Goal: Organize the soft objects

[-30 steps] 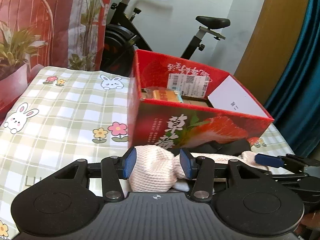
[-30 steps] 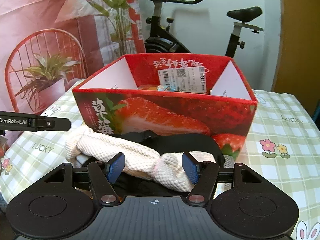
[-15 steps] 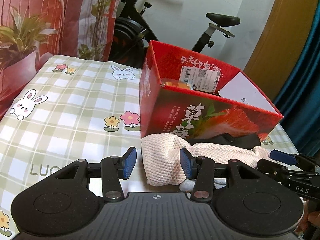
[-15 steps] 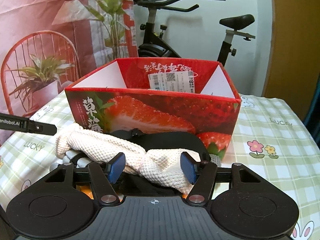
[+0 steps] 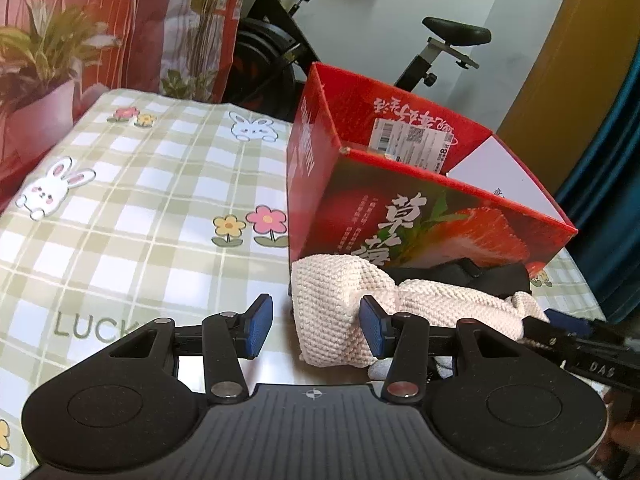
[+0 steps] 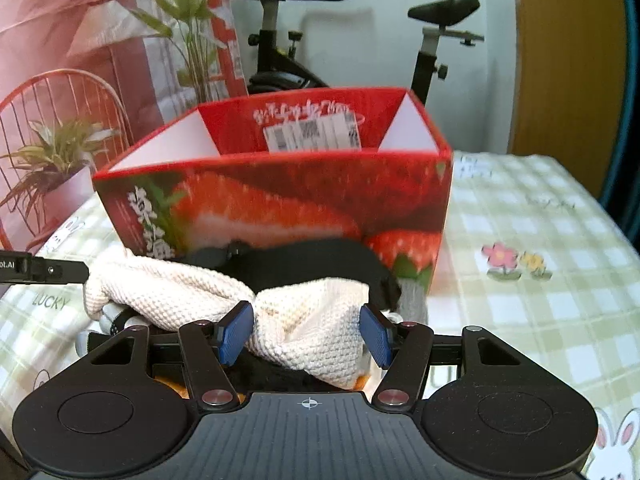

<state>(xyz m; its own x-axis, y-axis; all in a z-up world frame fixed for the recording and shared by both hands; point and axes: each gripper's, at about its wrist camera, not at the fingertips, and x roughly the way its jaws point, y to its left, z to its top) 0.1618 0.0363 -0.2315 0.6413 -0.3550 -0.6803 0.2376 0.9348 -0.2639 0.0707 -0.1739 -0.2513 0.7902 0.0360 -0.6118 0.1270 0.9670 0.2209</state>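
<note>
A cream knitted cloth (image 5: 336, 312) lies twisted on the table in front of a red strawberry box (image 5: 420, 216), on top of a black soft item (image 5: 472, 276). My left gripper (image 5: 316, 324) is open; the cloth's left end sits between the pads toward the right pad. My right gripper (image 6: 306, 334) is open around the cloth's right end (image 6: 316, 324). The cloth stretches left (image 6: 168, 288) over the black item (image 6: 304, 264). The box (image 6: 280, 200) stands open just behind.
The table has a green checked cloth with rabbits and flowers (image 5: 120, 208). An exercise bike (image 5: 280, 56) and a potted plant (image 5: 36, 64) stand beyond the table's far edge. A curtain (image 5: 608, 200) hangs at the right. Small items lie under the soft pile.
Both grippers have dropped lower and drawn back a little from the box. The left gripper has shifted left, so the cloth sits more to its right pad. The jaws stay open.
</note>
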